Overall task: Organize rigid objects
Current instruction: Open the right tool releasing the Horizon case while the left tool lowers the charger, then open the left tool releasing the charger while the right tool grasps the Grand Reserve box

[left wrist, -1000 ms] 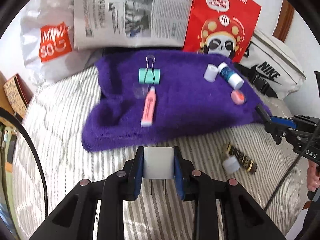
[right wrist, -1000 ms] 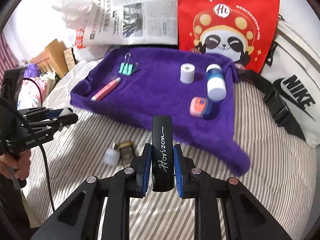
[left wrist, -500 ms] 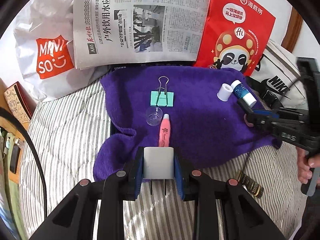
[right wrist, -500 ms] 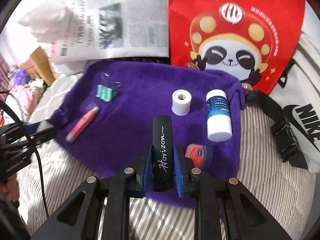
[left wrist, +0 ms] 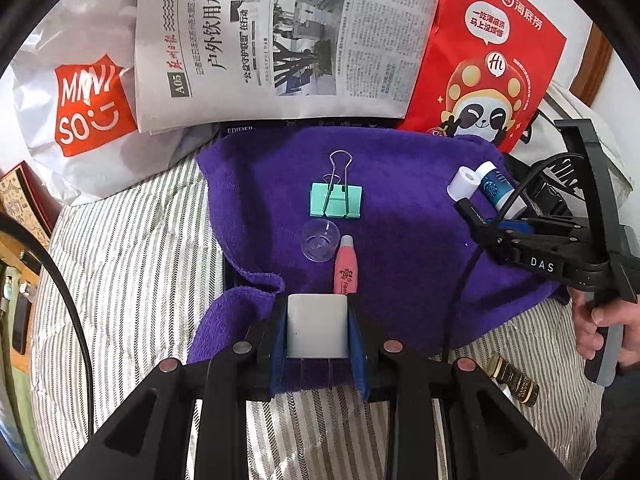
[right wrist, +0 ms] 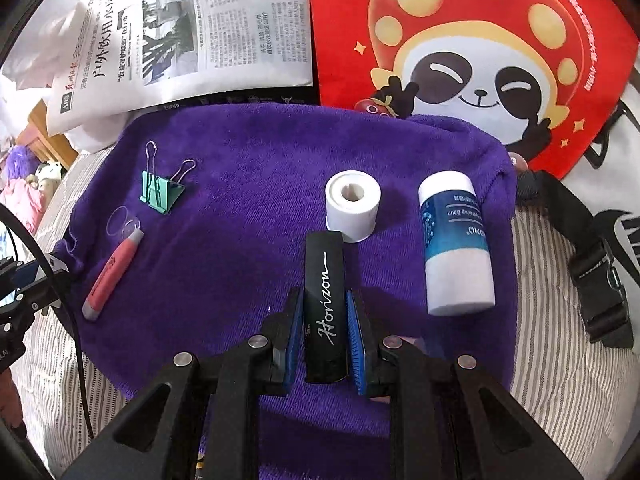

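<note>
My left gripper is shut on a white plug adapter, held over the near edge of the purple towel. Just beyond it lie a pink tube, a clear cap and a green binder clip. My right gripper is shut on a black "Horizon" bar above the towel. Ahead of it stand a white roll and a blue-and-white bottle. The right gripper also shows at the right of the left wrist view.
A newspaper, a red panda bag and a white Miniso bag stand behind the towel. A white Nike bag with black straps lies right. A dark gold-printed tube rests on the striped bedding.
Both grippers moved in over the purple towel with their loads. The right one travelled farther and lower, so the white roll and the bottle now loom close ahead of it.
</note>
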The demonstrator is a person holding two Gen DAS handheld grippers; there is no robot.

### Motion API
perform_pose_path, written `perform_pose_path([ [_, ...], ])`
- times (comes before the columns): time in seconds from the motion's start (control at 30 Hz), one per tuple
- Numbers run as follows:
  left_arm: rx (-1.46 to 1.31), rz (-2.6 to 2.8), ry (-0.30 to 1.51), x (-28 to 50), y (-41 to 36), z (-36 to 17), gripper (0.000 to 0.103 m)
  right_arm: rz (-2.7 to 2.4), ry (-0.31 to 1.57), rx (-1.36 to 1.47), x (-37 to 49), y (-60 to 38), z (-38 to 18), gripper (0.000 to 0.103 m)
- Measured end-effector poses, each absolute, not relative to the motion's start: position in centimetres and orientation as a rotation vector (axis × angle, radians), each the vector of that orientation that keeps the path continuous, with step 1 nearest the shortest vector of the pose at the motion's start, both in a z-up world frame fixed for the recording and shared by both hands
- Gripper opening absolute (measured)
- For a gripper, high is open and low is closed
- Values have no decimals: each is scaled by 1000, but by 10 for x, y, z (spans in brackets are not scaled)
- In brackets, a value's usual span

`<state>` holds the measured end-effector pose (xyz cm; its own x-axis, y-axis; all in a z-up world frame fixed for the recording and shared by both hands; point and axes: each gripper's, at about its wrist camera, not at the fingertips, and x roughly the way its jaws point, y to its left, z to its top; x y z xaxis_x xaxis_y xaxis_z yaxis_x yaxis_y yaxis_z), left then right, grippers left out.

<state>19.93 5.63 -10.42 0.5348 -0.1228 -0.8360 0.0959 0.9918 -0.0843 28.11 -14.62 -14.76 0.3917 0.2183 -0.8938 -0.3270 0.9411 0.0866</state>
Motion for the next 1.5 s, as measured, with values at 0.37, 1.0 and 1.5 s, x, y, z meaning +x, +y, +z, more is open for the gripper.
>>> perform_pose_path([
  [0.37,-38,-169,1015,213,43,-110,26,394,1092,-74,270,-157,-140,38],
  [1.0,76,-219,1035,264,-25,-134,26,336,1065,-57,210,-229,-110,38],
  [1.5,75,-187,1056,259,-31,-136,35,311,1066,22,171,-245,-107,38],
])
